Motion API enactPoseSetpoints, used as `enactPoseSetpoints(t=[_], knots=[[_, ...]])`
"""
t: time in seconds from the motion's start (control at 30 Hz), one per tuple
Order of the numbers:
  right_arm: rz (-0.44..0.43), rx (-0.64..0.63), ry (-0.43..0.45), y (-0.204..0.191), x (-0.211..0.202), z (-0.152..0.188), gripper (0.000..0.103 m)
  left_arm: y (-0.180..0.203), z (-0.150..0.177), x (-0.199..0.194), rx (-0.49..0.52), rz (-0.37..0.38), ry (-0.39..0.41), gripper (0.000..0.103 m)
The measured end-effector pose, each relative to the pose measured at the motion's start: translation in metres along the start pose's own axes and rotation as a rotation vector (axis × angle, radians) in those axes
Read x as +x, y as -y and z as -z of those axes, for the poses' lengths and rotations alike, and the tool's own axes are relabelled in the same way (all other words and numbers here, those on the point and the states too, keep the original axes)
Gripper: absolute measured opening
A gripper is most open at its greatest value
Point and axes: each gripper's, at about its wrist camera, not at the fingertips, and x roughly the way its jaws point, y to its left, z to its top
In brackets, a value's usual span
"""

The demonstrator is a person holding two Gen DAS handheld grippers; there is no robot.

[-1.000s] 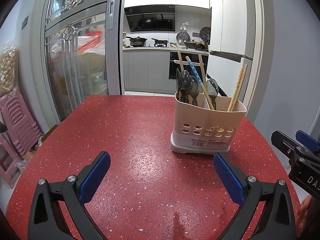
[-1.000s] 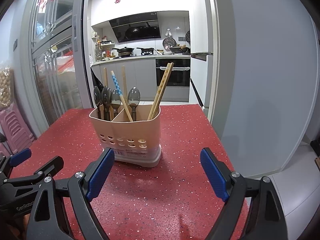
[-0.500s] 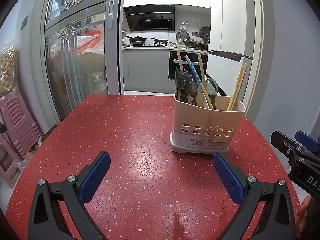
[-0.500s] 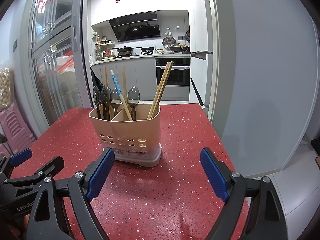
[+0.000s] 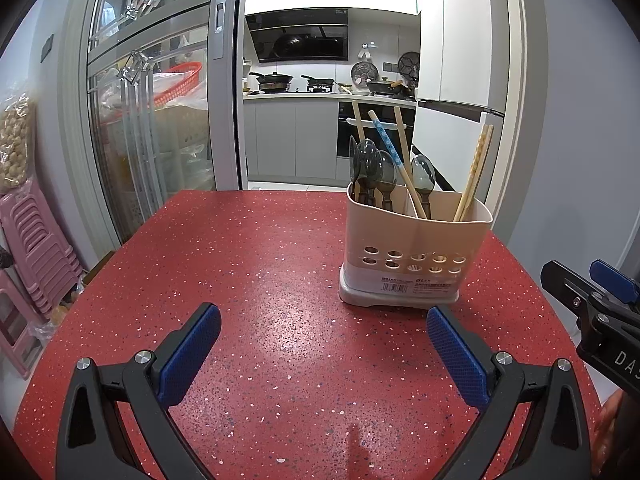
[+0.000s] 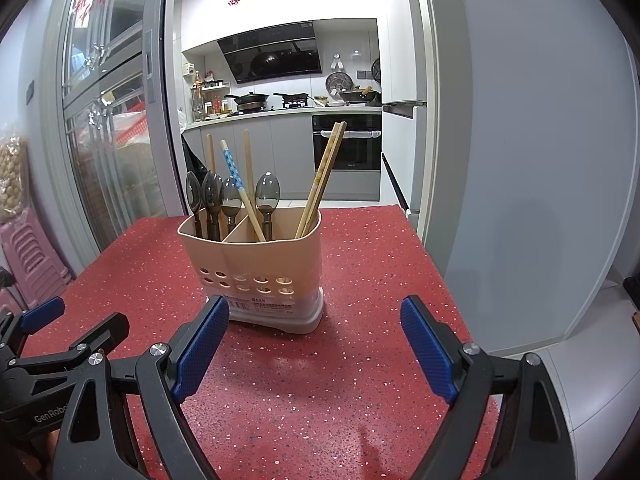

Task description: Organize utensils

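Left tongs [image 5: 323, 332]: released, nothing between the blue pads [image 5: 188, 356], lower part of the left-wrist frame; the handles are cut off by the bottom edge. Right tongs [image 6: 315, 334]: likewise released and empty; the left pad [image 6: 200, 350] overlaps the near lower corner of the caddy [image 6: 260, 276], and contact cannot be determined.

Each view shows the other tool only in part: the right tongs at the right edge of the left-wrist frame, the left tongs at the lower left of the right-wrist frame.

The caddy [image 5: 416, 256] stands upright on the red counter [image 5: 260, 280], right of centre. Spoons [image 5: 376, 176] fill its left compartment; their handles are hidden by the wall. Chopsticks [image 5: 476, 172] lean at the right end. The divider shows clearly only in the right-wrist view.

Beyond: kitchen [image 6: 288, 92].
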Motion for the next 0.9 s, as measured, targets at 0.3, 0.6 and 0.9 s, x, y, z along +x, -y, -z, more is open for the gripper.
enactPoseSetpoints(t=[0.3, 0.6, 0.9], knots=[[-0.001, 0.003, -0.002, 0.0003, 0.0002, -0.0004, 0.09, 0.0002, 0.0001, 0.0, 0.002, 0.001, -0.001, 0.103], [-0.005, 0.004, -0.002, 0.0002, 0.0007, -0.0006, 0.09, 0.0003, 0.0003, -0.0001, 0.002, 0.001, -0.001, 0.103], [-0.004, 0.005, -0.001, 0.0, 0.0008, -0.0013, 0.09, 0.0012, 0.0005, -0.0007, 0.006, -0.001, -0.001, 0.103]])
